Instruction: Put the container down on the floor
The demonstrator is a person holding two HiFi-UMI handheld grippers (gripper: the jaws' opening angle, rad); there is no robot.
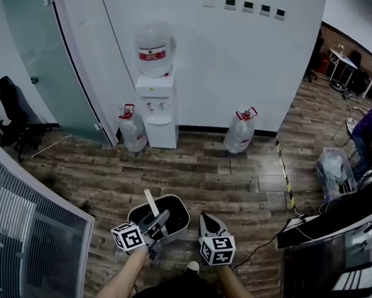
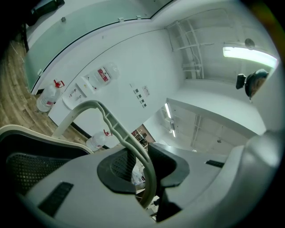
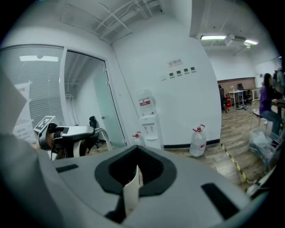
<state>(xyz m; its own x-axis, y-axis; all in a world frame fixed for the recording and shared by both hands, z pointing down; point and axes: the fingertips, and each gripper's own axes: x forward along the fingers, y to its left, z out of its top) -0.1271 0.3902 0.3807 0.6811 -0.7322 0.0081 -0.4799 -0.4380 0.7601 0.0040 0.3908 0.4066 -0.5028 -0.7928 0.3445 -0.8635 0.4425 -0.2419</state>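
The container (image 1: 168,198) is a dark bin with a pale rim, hanging just above the wooden floor in front of my feet. My left gripper (image 1: 159,218) is shut on its pale arched handle (image 1: 150,202). In the left gripper view the handle (image 2: 111,120) passes between the pads of my left gripper (image 2: 144,174), with the bin's rim (image 2: 26,133) at lower left. My right gripper (image 1: 207,219) is beside the bin on its right, apart from it, and shut. In the right gripper view a thin pale strip shows at the seam of my right gripper (image 3: 133,178).
A water dispenser (image 1: 157,103) stands at the white wall with water jugs (image 1: 132,130) (image 1: 240,132) on either side. An office chair (image 1: 13,112) is at far left, a slatted panel (image 1: 20,240) at near left. Striped floor tape (image 1: 285,174), a clear crate (image 1: 334,171), a desk and a person (image 1: 371,127) are at right.
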